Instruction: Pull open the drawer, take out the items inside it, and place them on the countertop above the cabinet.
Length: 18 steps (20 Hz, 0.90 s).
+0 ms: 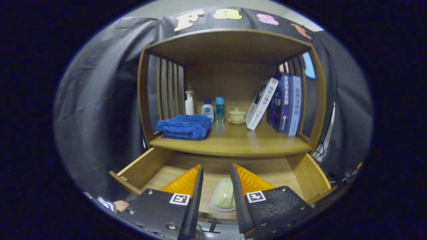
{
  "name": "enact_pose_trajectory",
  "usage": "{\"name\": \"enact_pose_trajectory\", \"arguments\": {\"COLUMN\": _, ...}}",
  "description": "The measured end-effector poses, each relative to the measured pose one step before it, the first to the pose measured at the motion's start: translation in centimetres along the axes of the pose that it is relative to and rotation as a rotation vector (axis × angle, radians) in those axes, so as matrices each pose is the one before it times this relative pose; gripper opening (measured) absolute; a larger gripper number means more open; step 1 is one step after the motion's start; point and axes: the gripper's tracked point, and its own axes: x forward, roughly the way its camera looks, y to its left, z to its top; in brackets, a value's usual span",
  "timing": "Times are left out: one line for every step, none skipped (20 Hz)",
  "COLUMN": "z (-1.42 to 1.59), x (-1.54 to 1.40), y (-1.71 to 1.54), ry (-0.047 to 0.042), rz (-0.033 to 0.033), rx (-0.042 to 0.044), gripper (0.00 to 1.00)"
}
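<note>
The wooden drawer point(143, 168) stands pulled open below the cabinet's countertop point(233, 141). Inside it lies a pale green soap bar on a light oval dish point(224, 197). My gripper point(216, 170) hangs above the drawer, open, its two fingers apart with the soap dish showing in the gap just below and between them. Neither finger touches the dish. The rest of the drawer floor is hidden partly by the fingers.
On the countertop a folded blue towel point(185, 126) lies at the left. Behind it stand a white pump bottle point(189, 103), a small white bottle point(207, 109) and a blue bottle point(219, 109). A small lidded cup point(237, 115) sits mid-back; books point(283, 103) lean at the right.
</note>
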Motion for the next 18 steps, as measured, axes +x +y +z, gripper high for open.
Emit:
{"name": "enact_pose_trajectory", "arguments": {"z": -0.772, "x": 0.936, "y": -0.195, "ry": 0.05039, "rz": 0.00242, "rx": 0.01901, "gripper": 0.47}}
{"name": "enact_pose_trajectory", "arguments": {"z": -0.349, "x": 1.178, "y": -0.514, "ry": 0.0323, "rz": -0.00101, "rx": 0.01922, "gripper": 0.47}}
{"name": "enact_pose_trajectory", "arguments": {"z": -0.108, "x": 0.685, "y": -0.449, "ry": 0.02619, "rz": -0.00957, "rx": 0.01029, "gripper": 0.47}}
{"name": "enact_pose_trajectory", "arguments": {"z": -0.393, "x": 0.698, "y": -0.484, "ry": 0.02751, "rz": -0.01403, "rx": 0.00085, "gripper": 0.47}}
{"name": "enact_pose_trajectory", "arguments": {"z": -0.222, "x": 0.828, "y": -0.487, "ry": 0.02451, "rz": -0.00824, "rx": -0.00353, "gripper": 0.47}}
{"name": "enact_pose_trajectory", "arguments": {"z": -0.474, "x": 0.868, "y": -0.471, "ry": 0.02911, "rz": -0.01491, "rx": -0.00582, "gripper": 0.47}}
{"name": "enact_pose_trajectory", "arguments": {"z": -0.623, "x": 0.684, "y": -0.615, "ry": 0.03634, "rz": -0.01712, "rx": -0.01203, "gripper": 0.47}}
{"name": "enact_pose_trajectory", "arguments": {"z": -0.642, "x": 0.617, "y": -0.18, "ry": 0.03324, "rz": -0.0088, "rx": -0.01455, "gripper": 0.47}}
{"name": "enact_pose_trajectory", "arguments": {"z": -0.625, "x": 0.604, "y": -0.222, "ry": 0.02818, "rz": -0.00707, "rx": -0.01716, "gripper": 0.47}}
{"name": "enact_pose_trajectory", "arguments": {"z": -0.87, "x": 0.184, "y": 0.114, "ry": 0.02362, "rz": -0.00676, "rx": -0.01454, "gripper": 0.47}}
{"name": "enact_pose_trajectory", "arguments": {"z": -0.634, "x": 0.343, "y": -0.11, "ry": 0.02397, "rz": -0.00427, "rx": -0.0116, "gripper": 0.48}}
{"name": "enact_pose_trajectory", "arguments": {"z": -0.434, "x": 0.531, "y": -0.117, "ry": 0.01975, "rz": -0.00509, "rx": -0.00672, "gripper": 0.48}}
{"name": "enact_pose_trajectory", "arguments": {"z": -0.448, "x": 0.337, "y": -0.301, "ry": 0.02041, "rz": -0.01308, "rx": -0.00663, "gripper": 0.47}}
{"name": "enact_pose_trajectory", "arguments": {"z": -0.734, "x": 0.464, "y": -0.173, "ry": 0.02215, "rz": -0.00703, "rx": -0.00597, "gripper": 0.47}}
{"name": "enact_pose_trajectory", "arguments": {"z": -0.521, "x": 0.412, "y": -0.157, "ry": 0.02363, "rz": -0.00378, "rx": -0.0028, "gripper": 0.48}}
{"name": "enact_pose_trajectory", "arguments": {"z": -0.325, "x": 0.441, "y": 0.12, "ry": 0.00858, "rz": 0.01171, "rx": 0.00618, "gripper": 0.47}}
{"name": "enact_pose_trajectory", "arguments": {"z": -0.577, "x": -0.012, "y": 0.025, "ry": 0.02099, "rz": -0.00205, "rx": 0.00913, "gripper": 0.37}}
{"name": "enact_pose_trajectory", "arguments": {"z": -0.236, "x": -0.167, "y": 0.254, "ry": 0.01115, "rz": 0.00979, "rx": -0.00647, "gripper": 0.27}}
